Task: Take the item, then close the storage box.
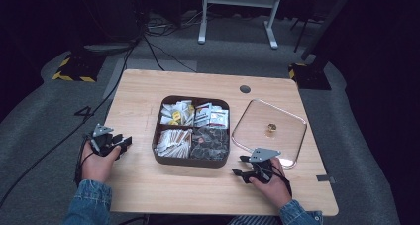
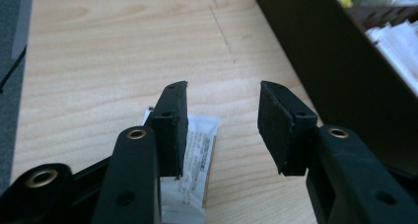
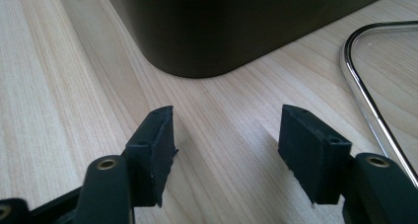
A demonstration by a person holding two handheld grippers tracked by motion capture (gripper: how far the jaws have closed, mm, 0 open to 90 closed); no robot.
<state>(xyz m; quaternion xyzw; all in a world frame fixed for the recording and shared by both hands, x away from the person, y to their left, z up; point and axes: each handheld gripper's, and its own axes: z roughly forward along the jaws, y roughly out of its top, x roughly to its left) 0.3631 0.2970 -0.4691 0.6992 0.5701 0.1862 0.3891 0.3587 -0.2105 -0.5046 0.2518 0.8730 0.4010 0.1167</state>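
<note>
Packet loose under my left jaws, box and lid waiting

Risk first, from my left side. My left gripper has its jaws apart with nothing pressed between the pads; the white packet lies flat on the table under the left-hand jaw, partly hidden by it. I judge the packet is flat and slippery enough that a closing jaw could skid over it or push it along the wood instead of catching it. It also sits near the table's left edge, so a shove that way might send it off. If I swing towards the box too low, a jaw could clip its dark wall, which stands just beside this gripper.

The box sits mid-table and has four compartments. The two at the back hold white packets, some with yellow and red print; the front left one holds pale paper sticks packed side by side; the front right one holds darker wrapped pieces I cannot identify.

My right gripper rests with jaws apart and empty, between the box corner and the clear lid. The lid lies flat to the right of the box, its small brass knob up. A careless sweep could knock its rim and slide it.
</note>
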